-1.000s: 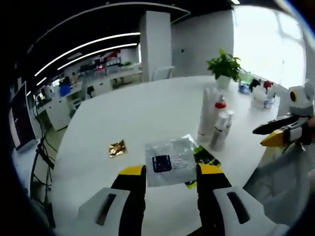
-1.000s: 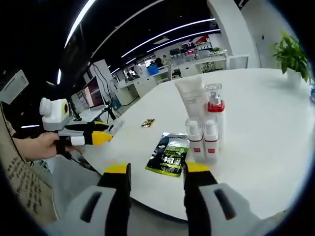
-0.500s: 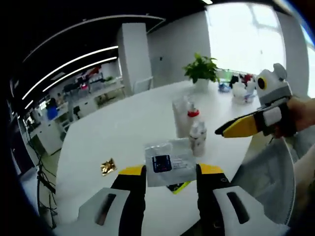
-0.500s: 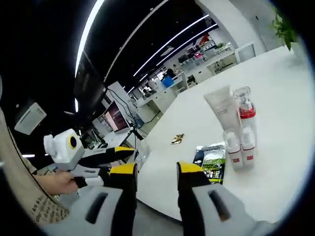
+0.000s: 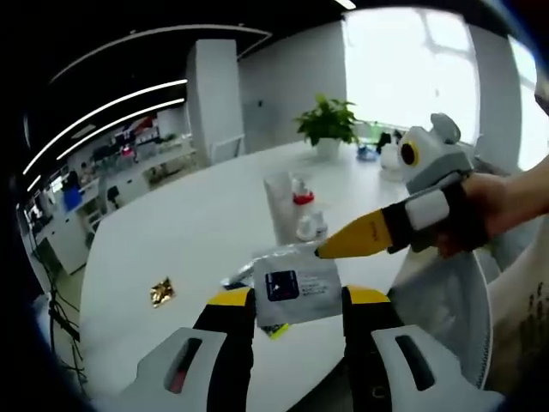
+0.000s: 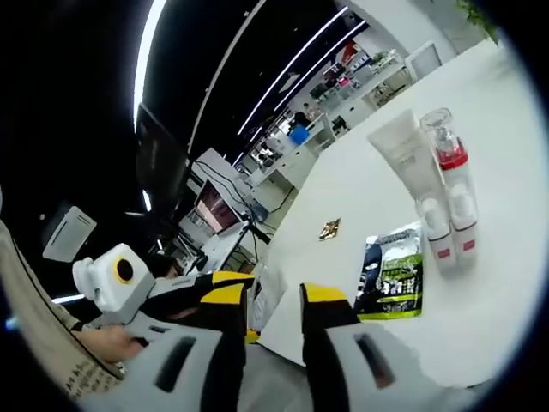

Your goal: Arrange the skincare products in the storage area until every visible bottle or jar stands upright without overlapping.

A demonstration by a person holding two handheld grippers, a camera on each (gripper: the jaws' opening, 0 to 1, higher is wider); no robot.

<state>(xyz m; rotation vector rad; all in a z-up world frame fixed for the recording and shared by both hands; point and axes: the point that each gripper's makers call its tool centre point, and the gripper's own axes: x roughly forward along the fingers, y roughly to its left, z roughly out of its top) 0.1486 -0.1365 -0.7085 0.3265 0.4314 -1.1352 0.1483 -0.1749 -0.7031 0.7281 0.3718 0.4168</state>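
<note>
Skincare items: white tube (image 6: 401,159), red-collared pump bottle (image 6: 448,163) and two small bottles (image 6: 449,225), upright, clustered on white bench (image 6: 515,129). Green-black sachet (image 6: 394,273) flat just beside them; gold wrapper (image 6: 329,228) apart. Clear sachet (image 5: 297,288) (dark label) gripped between jaws of left gripper (image 5: 298,302). Right gripper (image 6: 271,299): jaws parted, holding nothing, its yellow tip near the clear sachet.
</note>
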